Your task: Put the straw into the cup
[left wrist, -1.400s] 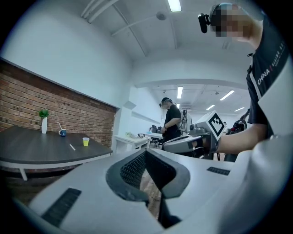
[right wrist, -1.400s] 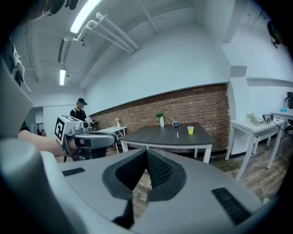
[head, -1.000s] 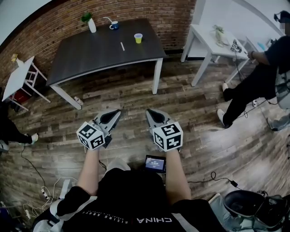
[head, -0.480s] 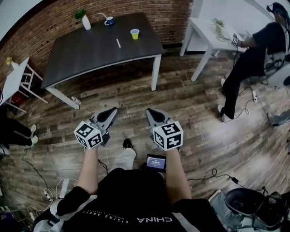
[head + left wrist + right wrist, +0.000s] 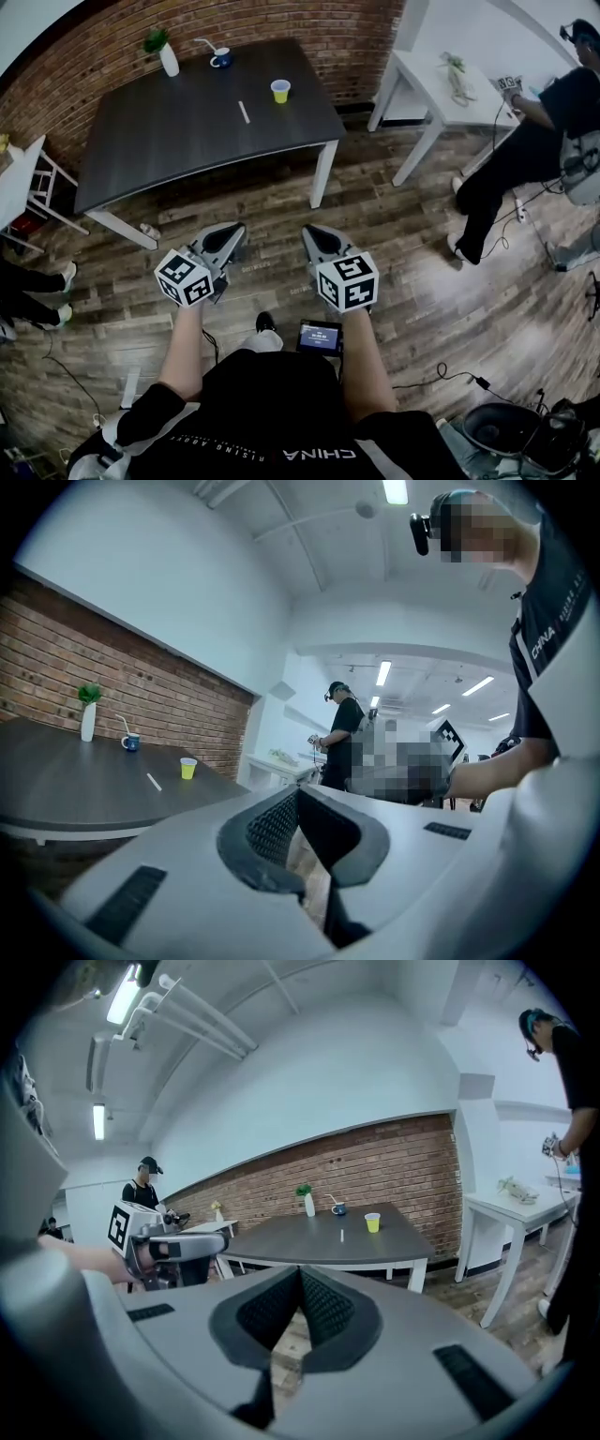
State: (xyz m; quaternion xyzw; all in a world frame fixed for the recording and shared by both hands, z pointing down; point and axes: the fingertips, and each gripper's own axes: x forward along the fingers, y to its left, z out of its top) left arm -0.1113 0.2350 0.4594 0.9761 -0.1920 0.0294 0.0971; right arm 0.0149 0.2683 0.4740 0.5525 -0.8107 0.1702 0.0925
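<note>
Left gripper (image 5: 298, 791) jaws together, yellow cup (image 5: 188, 768), straw (image 5: 154, 782) on table (image 5: 66, 794)

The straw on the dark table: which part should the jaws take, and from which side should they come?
Probably its middle, coming from above with the jaws across its width: the straw lies flat and alone on the table, thin, clear of the yellow cup.

straw (image 5: 244, 112) left of cup (image 5: 279, 91), on table (image 5: 187, 141)

Straw (image 5: 244, 112) a tiny white sliver, person (image 5: 511, 173) cut off by the right edge, small white table (image 5: 11, 183) cropped at left
</note>
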